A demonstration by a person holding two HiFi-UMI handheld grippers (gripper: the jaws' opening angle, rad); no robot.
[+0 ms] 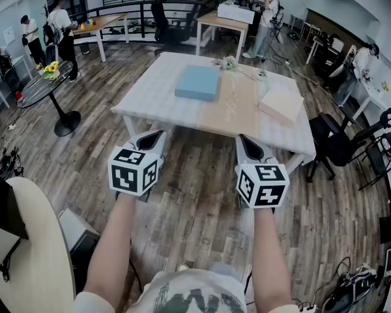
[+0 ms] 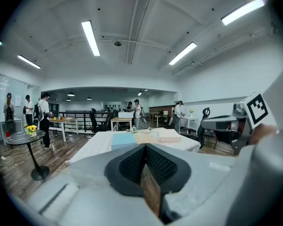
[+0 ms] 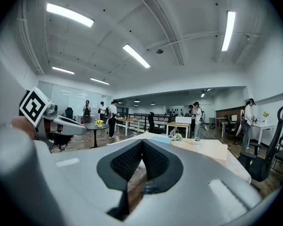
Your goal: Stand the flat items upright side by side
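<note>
- The left claw point(image 1: 158, 135) — jaws pressed together, nothing between them — hangs over the brown plank floor point(image 1: 195, 194), short of the worktop's near edge.
- The right claw point(image 1: 245, 139) is likewise closed and empty, at 3 o'clock of the left one.
- The light-blue flat rectangular slab point(image 1: 197, 82) lies flat on the white-and-tan rectangular worktop point(image 1: 150, 100), about 11 o'clock of its centre.
- The cream flat rectangular box point(image 1: 281, 103) lies flat at 3 o'clock — well apart from the slab.

Open floor point(image 1: 195, 194) in front of me, table point(image 1: 150, 93) ahead, blue pad point(image 1: 198, 82) and tan box point(image 1: 281, 104) well apart, bare top between, black chair point(image 1: 339, 145) by my right corner.
</note>
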